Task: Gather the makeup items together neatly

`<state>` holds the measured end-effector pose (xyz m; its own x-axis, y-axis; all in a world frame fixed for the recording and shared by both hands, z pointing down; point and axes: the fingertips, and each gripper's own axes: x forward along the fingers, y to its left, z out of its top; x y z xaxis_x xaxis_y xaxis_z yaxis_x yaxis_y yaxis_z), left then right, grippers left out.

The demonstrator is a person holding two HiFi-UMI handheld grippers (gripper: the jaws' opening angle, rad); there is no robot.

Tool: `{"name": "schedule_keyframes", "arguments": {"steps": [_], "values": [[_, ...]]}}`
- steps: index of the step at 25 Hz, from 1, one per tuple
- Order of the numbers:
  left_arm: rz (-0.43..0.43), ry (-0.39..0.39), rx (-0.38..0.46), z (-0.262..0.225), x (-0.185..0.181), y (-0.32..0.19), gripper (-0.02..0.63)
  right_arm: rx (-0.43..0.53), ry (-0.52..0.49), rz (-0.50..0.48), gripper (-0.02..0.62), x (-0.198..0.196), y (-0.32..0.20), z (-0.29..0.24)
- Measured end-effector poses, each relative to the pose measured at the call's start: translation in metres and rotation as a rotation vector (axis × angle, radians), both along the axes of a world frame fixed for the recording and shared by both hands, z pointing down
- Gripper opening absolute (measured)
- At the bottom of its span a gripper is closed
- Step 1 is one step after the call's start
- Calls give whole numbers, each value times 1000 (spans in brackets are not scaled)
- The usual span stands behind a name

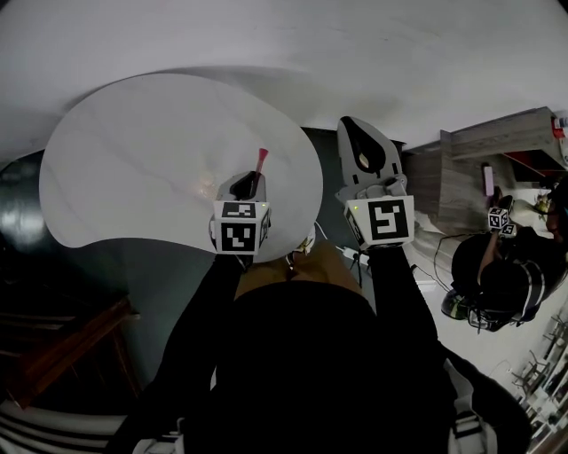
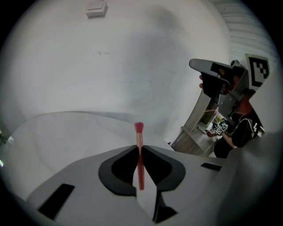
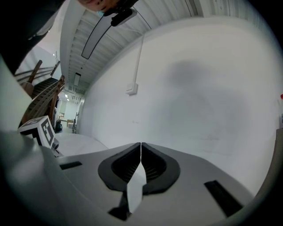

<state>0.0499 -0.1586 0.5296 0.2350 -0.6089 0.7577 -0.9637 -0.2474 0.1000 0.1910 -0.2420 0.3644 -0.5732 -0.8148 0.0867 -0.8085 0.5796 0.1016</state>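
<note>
A person's dark sleeves [image 1: 404,301] fill the bottom of the head view, each arm reaching forward with a hand-held gripper topped by a marker cube. The left hand-held gripper [image 1: 251,183] is clamped narrowly on a slim pink makeup brush [image 1: 261,160]. The handle is pinched between the pads and the bristle end pokes out past the tips, held in the air over the near edge of a white, rounded worktop [image 1: 133,160]. The right hand-held gripper [image 1: 362,146] is held beside it, off the worktop's right edge, pointing toward a plain white wall [image 1: 355,44]. Its jaws are pressed together with nothing between them. The floor below is dark. A wooden chair [image 1: 62,346] stands at the left, a pale wooden cabinet [image 1: 479,160] at the right. Beside the cabinet is another person [image 1: 501,275] in dark clothes. A small white box [image 2: 96,9] is fixed on the wall.
</note>
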Motion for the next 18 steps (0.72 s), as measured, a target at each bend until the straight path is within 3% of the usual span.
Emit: {"name": "schedule_keyframes", "arguments": {"steps": [18], "values": [[92, 127, -174, 74, 26, 65, 53, -16, 31, 143, 28, -32, 59, -6]]}}
